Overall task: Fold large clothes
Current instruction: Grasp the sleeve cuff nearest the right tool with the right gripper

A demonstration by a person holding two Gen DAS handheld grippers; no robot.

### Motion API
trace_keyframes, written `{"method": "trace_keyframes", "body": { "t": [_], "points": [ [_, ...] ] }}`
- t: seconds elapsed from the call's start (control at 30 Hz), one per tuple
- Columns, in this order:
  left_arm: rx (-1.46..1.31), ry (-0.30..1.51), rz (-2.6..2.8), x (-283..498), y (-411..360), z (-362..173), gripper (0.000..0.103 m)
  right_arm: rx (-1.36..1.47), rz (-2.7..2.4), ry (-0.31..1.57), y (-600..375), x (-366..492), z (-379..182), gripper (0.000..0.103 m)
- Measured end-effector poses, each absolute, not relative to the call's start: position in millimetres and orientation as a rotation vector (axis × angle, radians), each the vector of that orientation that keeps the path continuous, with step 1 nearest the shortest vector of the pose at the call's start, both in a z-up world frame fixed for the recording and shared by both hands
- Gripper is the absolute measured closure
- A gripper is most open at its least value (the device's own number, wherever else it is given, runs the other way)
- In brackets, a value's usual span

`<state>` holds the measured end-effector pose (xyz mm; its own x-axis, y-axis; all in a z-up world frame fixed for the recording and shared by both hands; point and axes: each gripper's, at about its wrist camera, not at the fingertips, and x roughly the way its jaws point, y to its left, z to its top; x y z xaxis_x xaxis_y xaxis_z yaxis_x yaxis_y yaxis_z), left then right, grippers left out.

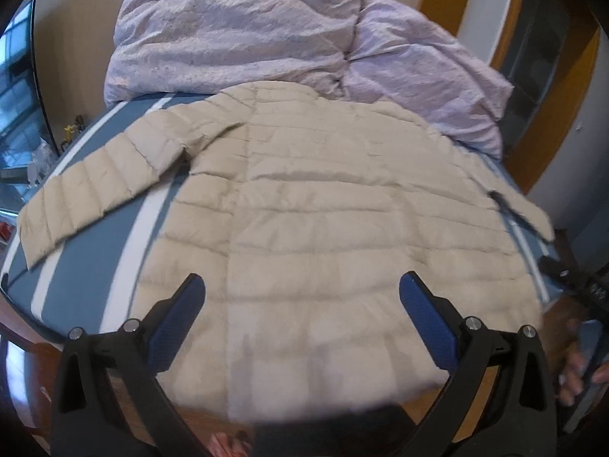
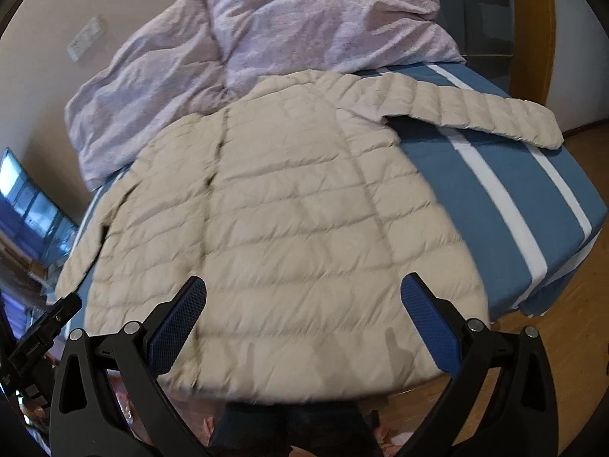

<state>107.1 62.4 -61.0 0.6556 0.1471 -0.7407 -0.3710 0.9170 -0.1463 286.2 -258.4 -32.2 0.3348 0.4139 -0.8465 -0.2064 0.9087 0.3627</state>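
Beige puffer jacket (image 1: 323,205) — flat on bed (image 1: 80,289)

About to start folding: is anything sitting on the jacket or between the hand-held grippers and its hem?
Nothing visible. The jacket lies flat on the bed, bare; both hand-held grippers are open above its hem.

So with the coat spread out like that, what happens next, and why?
Probably the right gripper reaches for the outstretched sleeve to fold it inward. The beige puffer jacket lies flat on the bed, and both grippers are open and empty.
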Motion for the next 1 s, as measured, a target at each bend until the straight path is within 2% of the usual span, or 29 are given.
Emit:
{"method": "trace_keyframes", "body": {
  "t": [0.27,0.47,0.77,0.93,1.0],
  "points": [
    [-0.188,0.814,0.445,162.8,92.5,-82.7,0.002,0.275,0.231,1.212,-291.9,369.3,-75.1,0.001],
    [-0.053,0.829,0.595,201.1,110.2,-104.6,0.002,0.378,-0.012,1.242,-353.5,434.5,-113.2,0.001],
    [-0.038,0.882,0.603,219.0,118.0,-134.0,0.002,0.503,-0.365,1.149,-456.4,483.5,-140.0,0.002],
    [-0.047,0.911,0.594,222.7,119.6,-139.6,0.002,0.594,-0.475,1.150,-492.0,490.1,-158.7,0.013],
    [-0.048,0.917,0.592,223.8,120.0,-140.0,0.002,0.628,-0.493,1.152,-502.1,491.2,-165.3,0.021]
  ]
}}
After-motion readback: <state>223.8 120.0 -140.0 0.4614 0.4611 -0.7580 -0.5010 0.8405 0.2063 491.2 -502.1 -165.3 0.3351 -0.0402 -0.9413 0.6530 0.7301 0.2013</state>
